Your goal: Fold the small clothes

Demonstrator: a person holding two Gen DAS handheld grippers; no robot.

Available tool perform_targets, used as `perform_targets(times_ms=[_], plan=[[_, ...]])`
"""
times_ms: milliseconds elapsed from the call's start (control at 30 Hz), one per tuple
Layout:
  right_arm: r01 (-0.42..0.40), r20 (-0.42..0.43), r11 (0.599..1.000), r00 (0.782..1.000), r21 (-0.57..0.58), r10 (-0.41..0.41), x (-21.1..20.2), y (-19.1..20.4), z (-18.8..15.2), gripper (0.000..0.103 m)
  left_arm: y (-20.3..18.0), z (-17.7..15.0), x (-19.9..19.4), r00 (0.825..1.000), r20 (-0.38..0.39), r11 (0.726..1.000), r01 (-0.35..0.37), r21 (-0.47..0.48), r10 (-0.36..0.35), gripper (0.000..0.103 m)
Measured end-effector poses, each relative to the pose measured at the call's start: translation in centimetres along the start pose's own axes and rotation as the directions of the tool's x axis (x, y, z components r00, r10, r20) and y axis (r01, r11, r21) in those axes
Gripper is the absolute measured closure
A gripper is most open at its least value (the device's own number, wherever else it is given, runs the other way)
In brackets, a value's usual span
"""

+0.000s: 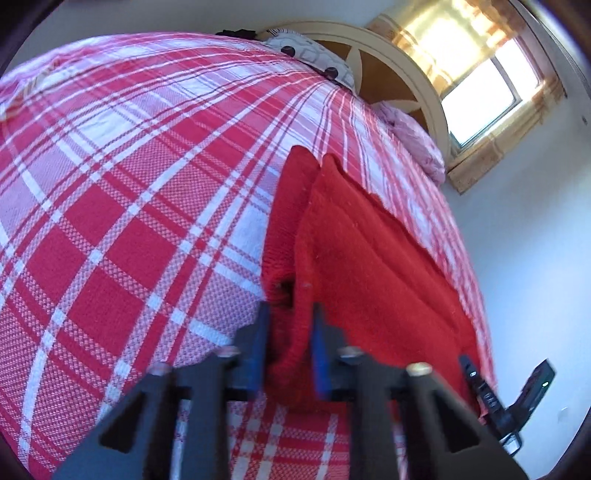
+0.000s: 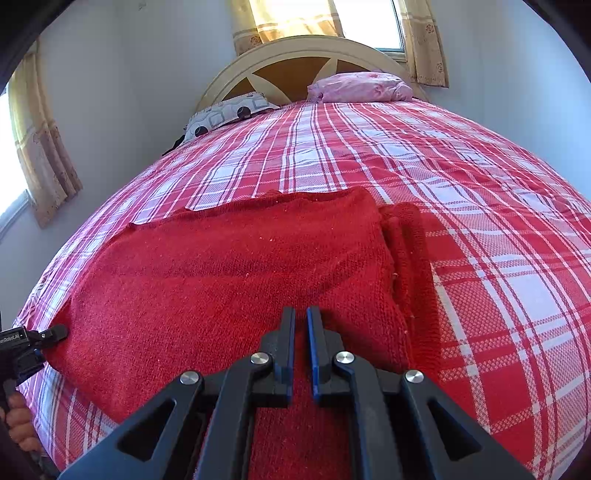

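Observation:
A red knitted garment (image 2: 229, 273) lies partly folded on the plaid bedspread (image 2: 480, 221), with a narrow folded strip along its right side. My right gripper (image 2: 301, 317) is at its near edge, jaws almost closed with red knit between them. In the left wrist view the same garment (image 1: 369, 266) lies ahead. My left gripper (image 1: 290, 314) has a bunched fold of its edge between the blue pads, jaws a little apart. The left gripper's tip also shows in the right wrist view (image 2: 55, 332) at the garment's left corner.
A patterned pillow (image 2: 229, 110) and a pink pillow (image 2: 362, 86) lie by the cream headboard (image 2: 295, 55). Curtained windows (image 2: 325, 18) stand behind the bed and at its left side. The bed's left edge runs close to the wall.

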State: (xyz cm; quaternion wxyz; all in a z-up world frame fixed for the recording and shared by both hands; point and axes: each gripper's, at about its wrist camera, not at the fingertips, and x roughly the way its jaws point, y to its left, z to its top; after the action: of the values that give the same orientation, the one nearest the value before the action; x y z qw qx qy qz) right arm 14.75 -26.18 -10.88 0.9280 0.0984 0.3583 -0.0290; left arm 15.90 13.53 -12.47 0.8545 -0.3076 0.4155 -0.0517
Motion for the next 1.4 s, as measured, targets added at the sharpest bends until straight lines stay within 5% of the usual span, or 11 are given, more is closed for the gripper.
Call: perform_targets(times_ms=[500,667,767,867,933,967,1133,1400], plan=[[0.031,-0.003,0.999,1.000,-0.033,-0.031,-0.6,0.9,0.7,0.097,-1.8,-0.5,-1.3,0.994,0.113,0.995,-0.011,0.096,0.000,0.090],[-0.144,0.012,0.985,0.989,-0.096,0.146,-2.7,5.3,2.9,0.097,-3.3,-0.2,-2.1,0.988,0.150,0.989,0.019,0.144,-0.041,0.090],[-0.282,-0.056,0.953,0.959,-0.110,0.278,-2.2,8.4,4.3,0.096,-4.2,-0.2,-2.3,0.985,0.158,0.985,0.045,0.168,-0.072,0.091],[-0.412,-0.179,0.910,0.900,-0.053,0.397,0.2,11.2,6.2,0.089,-5.0,-0.6,-2.3,0.982,0.174,0.978,0.036,0.204,-0.073,0.090],[-0.467,-0.242,0.884,0.861,-0.030,0.447,1.9,13.2,7.3,0.047,-5.0,-0.7,-2.3,0.981,0.178,0.978,0.044,0.204,-0.081,0.090],[-0.482,-0.250,0.876,0.853,-0.038,0.458,2.3,14.2,7.7,0.041,-5.1,-0.7,-2.3,0.980,0.177,0.978,0.052,0.200,-0.088,0.090],[-0.534,-0.346,0.845,0.799,-0.031,0.492,5.2,18.9,9.0,0.039,-5.5,-1.1,-2.1,0.976,0.190,0.973,0.058,0.224,-0.102,0.090],[-0.513,-0.507,0.854,0.761,-0.090,0.404,12.0,24.4,10.8,0.039,-6.8,-2.0,-1.8,0.974,0.197,0.956,0.056,0.287,-0.116,0.091]])
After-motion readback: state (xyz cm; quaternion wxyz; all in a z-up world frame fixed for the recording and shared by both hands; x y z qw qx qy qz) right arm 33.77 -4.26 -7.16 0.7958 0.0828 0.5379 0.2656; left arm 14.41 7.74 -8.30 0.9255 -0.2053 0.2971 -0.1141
